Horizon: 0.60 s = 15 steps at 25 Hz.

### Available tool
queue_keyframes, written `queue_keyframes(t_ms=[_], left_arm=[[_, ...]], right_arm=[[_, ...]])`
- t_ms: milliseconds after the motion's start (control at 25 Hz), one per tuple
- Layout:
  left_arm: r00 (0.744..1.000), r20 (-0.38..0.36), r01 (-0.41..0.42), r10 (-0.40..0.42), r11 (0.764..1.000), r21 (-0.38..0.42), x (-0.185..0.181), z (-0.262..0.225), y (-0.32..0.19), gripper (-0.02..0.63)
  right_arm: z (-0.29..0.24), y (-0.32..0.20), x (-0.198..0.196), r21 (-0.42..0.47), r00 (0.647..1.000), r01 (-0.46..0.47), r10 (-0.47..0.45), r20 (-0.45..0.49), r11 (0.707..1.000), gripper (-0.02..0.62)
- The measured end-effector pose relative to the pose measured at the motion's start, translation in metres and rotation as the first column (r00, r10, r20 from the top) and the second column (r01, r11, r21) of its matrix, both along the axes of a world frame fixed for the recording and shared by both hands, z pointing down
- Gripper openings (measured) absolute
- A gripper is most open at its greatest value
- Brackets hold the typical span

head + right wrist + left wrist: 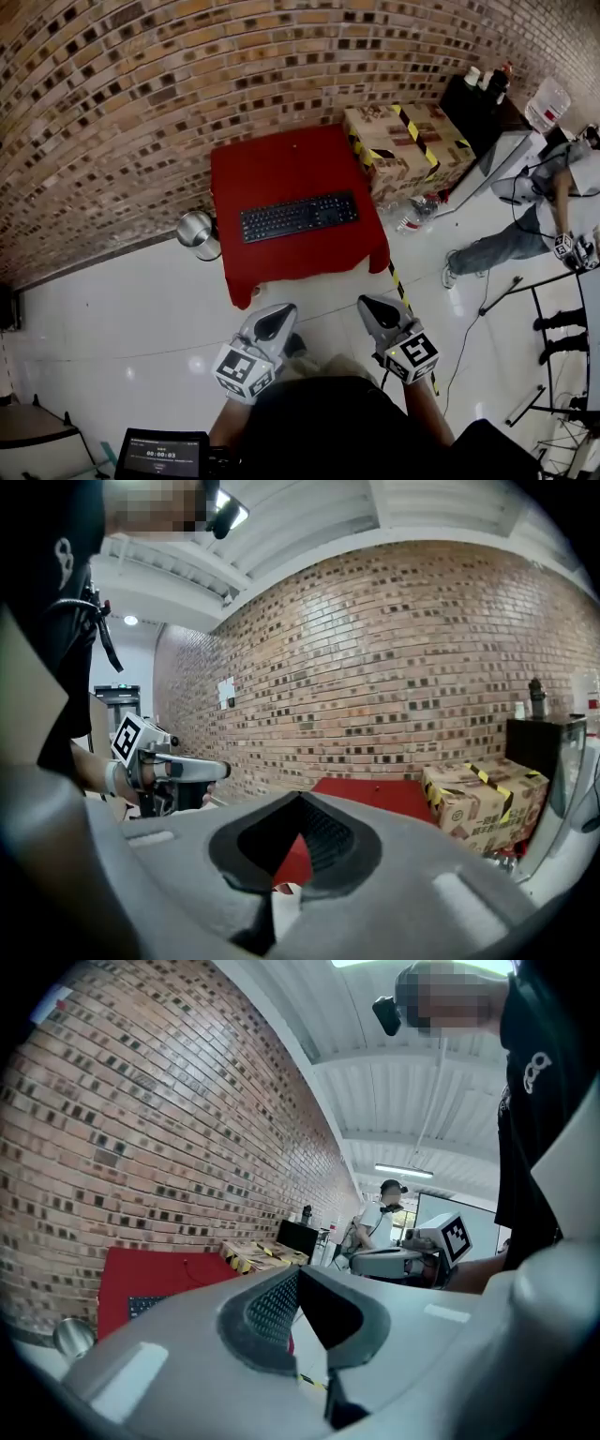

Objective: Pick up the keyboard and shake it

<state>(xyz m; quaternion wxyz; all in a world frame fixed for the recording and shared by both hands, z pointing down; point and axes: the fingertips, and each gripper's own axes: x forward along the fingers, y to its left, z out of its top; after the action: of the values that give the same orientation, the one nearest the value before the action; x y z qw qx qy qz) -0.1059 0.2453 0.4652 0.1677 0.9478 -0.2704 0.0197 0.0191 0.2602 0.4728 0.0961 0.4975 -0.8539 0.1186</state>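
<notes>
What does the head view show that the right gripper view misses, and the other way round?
Only the head view: the black keyboard and a metal bin on the floor. Only the right gripper view: the ceiling and a ceiling lamp. Both: the red table, the taped cardboard box and the brick wall.

Black keyboard (pixel 298 217), red table (pixel 281 169), brown brick wall (pixel 141 94), yellow-black striped cardboard box (pixel 408 141), silver bin (pixel 197 230), white floor (pixel 112 337)

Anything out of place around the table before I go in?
The keyboard lies flat, square to the red table. Only oddity: what look like plastic bottles lying loose on the floor beside the cardboard box.
</notes>
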Motion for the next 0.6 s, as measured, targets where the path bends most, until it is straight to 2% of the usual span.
queue_keyframes(t_ms=[320, 600], left_arm=[[1.0, 0.008, 0.003, -0.003, 1.0, -0.013, 0.003, 0.004, -0.036, 0.014], [0.998, 0.033, 0.054, -0.053, 0.998, -0.03, 0.014, 0.019, -0.067, 0.014]], right_arm=[[0.005, -0.034, -0.002, -0.021, 1.0, 0.023, -0.023, -0.013, 1.0, -0.008], [0.005, -0.077, -0.001, -0.02, 0.994, 0.11, -0.11, 0.0, 0.994, -0.008]])
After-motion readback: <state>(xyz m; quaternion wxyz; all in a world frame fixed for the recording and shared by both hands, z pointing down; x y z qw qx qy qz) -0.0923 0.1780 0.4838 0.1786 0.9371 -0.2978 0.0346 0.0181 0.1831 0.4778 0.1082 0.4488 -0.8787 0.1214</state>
